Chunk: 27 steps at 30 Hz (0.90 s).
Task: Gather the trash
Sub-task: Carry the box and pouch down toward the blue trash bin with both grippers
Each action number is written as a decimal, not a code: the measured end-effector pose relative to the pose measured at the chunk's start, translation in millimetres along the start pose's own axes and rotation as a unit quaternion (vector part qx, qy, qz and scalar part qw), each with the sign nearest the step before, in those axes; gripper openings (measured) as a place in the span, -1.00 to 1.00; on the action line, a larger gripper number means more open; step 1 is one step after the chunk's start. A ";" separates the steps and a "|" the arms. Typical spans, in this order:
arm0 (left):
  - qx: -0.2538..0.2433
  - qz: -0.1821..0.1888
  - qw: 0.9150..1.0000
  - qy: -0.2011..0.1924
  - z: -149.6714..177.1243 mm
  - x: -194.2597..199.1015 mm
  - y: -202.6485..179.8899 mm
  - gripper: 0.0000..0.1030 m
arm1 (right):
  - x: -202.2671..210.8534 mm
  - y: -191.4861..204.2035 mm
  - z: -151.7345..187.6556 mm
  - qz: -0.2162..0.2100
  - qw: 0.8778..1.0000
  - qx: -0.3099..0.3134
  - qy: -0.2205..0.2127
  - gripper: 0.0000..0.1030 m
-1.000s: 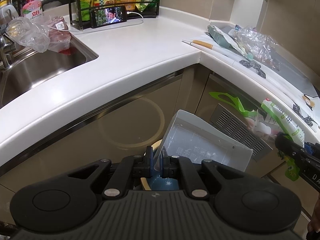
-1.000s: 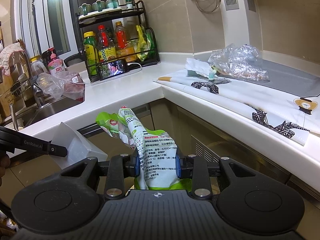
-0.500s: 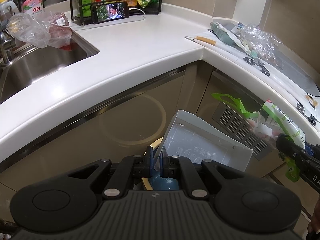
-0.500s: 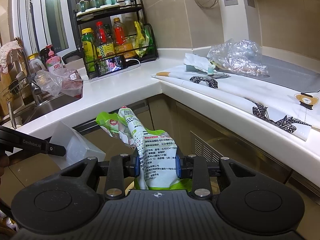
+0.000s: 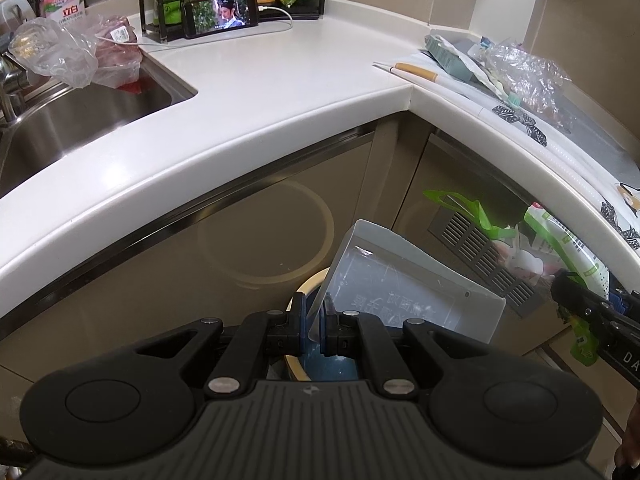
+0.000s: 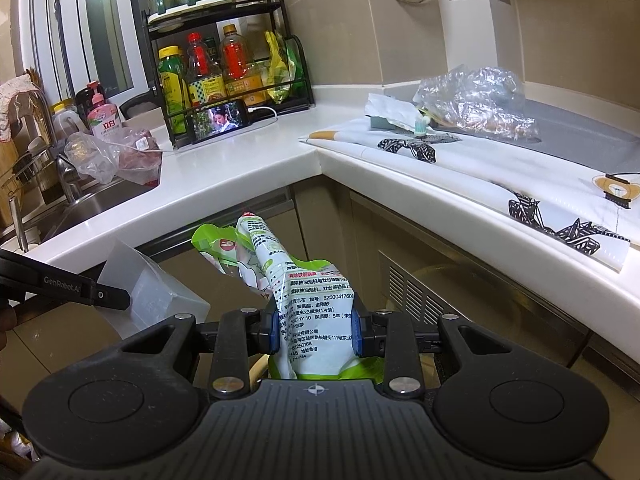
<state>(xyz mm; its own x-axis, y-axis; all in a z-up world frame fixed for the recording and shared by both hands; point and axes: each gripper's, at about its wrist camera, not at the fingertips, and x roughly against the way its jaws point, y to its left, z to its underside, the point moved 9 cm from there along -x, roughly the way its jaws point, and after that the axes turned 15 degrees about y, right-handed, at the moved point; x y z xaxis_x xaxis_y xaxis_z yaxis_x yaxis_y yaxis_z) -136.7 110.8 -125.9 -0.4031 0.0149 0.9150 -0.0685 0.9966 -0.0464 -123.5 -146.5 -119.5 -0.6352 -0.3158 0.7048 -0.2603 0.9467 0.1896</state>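
My left gripper [image 5: 316, 325] pinches the translucent box [image 5: 404, 280] edge below the counter [image 5: 256, 92], mouth tipped open for the green wrapper [image 6: 308, 304] my right gripper [image 6: 316, 330] clamps beside it.

sink [image 5: 72, 128] cut off at left edge, blue bin [image 5: 332, 368] mostly hidden behind left gripper [image 5: 316, 326]

White counter [image 6: 248, 164]: phone [image 6: 219, 120], patterned mat [image 6: 500, 176], crumpled plastic bag [image 6: 476, 100].
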 end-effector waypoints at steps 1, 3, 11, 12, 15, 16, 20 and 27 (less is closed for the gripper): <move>0.000 0.000 1.000 0.001 -0.1 -1.0 0.1 -0.88 | -1.4 -0.8 -0.4 0.000 1.000 -0.002 0.002 -0.35; 0.002 -0.001 1.000 0.005 -0.5 -4.1 0.3 -0.88 | -4.2 -2.6 0.4 0.001 1.000 -0.004 0.005 -0.35; 0.003 -0.004 1.000 0.019 -0.4 -16.8 1.0 -0.88 | -17.0 -7.0 4.2 0.010 1.000 -0.008 0.021 -0.35; 0.004 -0.005 1.000 0.021 -0.1 -18.6 1.2 -0.88 | -19.1 -7.9 4.6 0.011 1.000 -0.008 0.024 -0.35; 0.004 -0.005 1.000 0.026 0.0 -23.6 1.7 -0.88 | -24.2 -8.3 6.5 0.015 0.999 -0.007 0.031 -0.35; 0.004 -0.005 1.000 0.028 -0.1 -25.0 1.7 -0.88 | -25.9 -8.0 7.7 0.016 0.999 -0.006 0.034 -0.35; 0.004 -0.006 0.999 0.035 -0.5 -31.0 1.5 -0.88 | -33.9 -8.9 10.3 0.020 0.999 -0.006 0.045 -0.35; 0.003 -0.004 0.999 0.046 -2.8 -41.9 -1.0 -0.88 | -51.6 -12.0 17.0 0.021 0.997 -0.015 0.073 -0.35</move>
<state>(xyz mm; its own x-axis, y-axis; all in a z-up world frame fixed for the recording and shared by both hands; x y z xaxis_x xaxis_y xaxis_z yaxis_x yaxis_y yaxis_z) -117.2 109.4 -163.1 -0.3164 0.0139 0.9485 -0.0778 0.9961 -0.0406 -99.9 -142.6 -169.8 -0.5318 -0.2659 0.8040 -0.2134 0.9609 0.1767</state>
